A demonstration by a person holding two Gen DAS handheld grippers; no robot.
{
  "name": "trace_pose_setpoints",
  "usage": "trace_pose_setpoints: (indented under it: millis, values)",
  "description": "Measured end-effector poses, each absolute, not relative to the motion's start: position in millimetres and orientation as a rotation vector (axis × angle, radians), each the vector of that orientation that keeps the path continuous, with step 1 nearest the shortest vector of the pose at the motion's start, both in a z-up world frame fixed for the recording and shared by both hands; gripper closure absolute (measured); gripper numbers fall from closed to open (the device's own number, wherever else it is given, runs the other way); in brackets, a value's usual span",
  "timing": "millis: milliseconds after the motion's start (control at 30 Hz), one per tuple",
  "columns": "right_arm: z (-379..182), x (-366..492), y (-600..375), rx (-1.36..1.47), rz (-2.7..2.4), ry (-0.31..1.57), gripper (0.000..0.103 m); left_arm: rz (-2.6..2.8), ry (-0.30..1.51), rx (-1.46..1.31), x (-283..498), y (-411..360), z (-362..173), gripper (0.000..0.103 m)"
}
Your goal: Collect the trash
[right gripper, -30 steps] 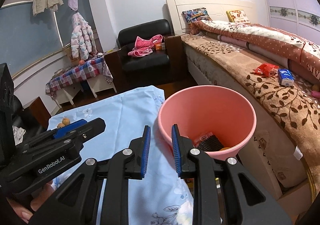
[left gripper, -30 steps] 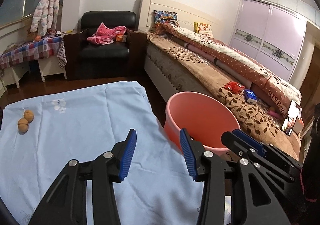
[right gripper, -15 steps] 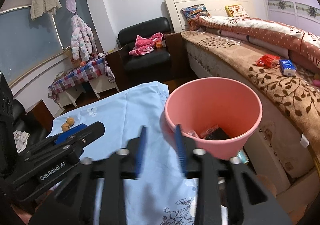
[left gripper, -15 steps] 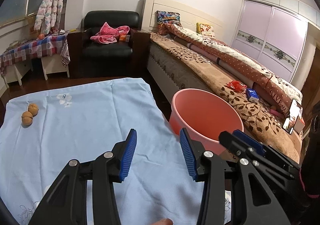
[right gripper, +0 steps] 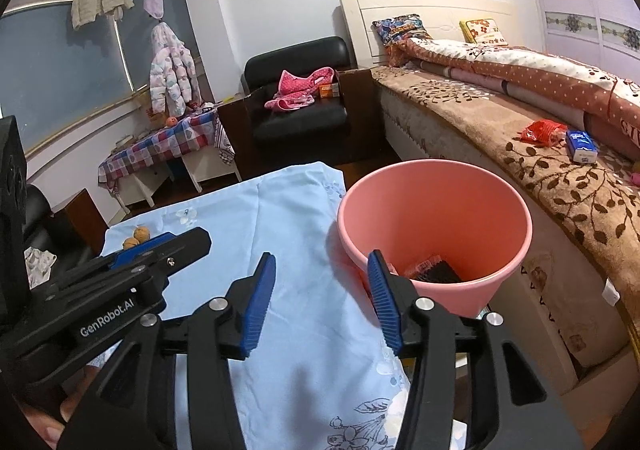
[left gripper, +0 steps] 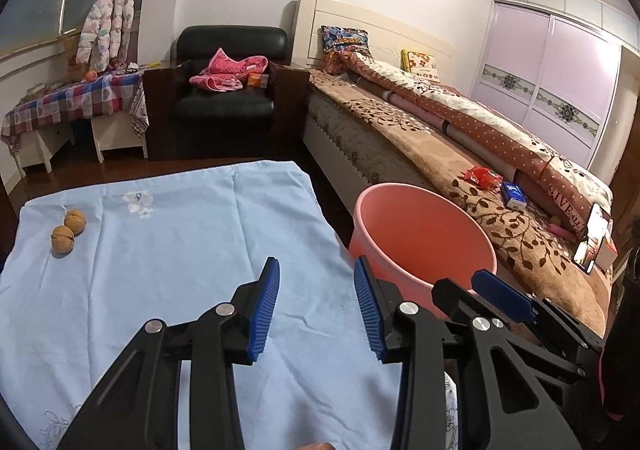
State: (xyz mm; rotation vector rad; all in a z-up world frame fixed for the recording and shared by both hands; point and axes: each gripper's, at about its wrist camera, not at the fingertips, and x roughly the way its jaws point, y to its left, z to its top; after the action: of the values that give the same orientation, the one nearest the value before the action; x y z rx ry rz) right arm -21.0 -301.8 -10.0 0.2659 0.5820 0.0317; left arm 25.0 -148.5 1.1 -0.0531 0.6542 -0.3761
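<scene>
Left gripper (left gripper: 316, 308) hangs over the blue cloth (left gripper: 168, 250), jaws spread wide and empty, with two walnuts (left gripper: 69, 230) far off to its left near the cloth's far corner. Right gripper (right gripper: 322, 300) sits beside it, likewise wide apart and holding nothing. Just ahead and right of both stands the pink bucket (right gripper: 436, 186), a dark wrapper and red packet (right gripper: 434, 270) lying inside; beyond it, a red packet (right gripper: 542, 131) and blue box (right gripper: 582, 145) rest on the bed.

Pink bucket (right gripper: 436, 186), pale blue flowered cloth (left gripper: 168, 242), brown leaf-patterned blanket (right gripper: 560, 174), blue-padded tongs
</scene>
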Motion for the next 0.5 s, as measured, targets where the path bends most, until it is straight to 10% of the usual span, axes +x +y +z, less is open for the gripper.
trace_pose_setpoints:
  millis: [500]
  values:
    - [-4.3,-26.4,-303.0,0.264,0.008,0.552,0.053,-0.357,0.649,-0.057,23.6,-144.4,1.4,0.065]
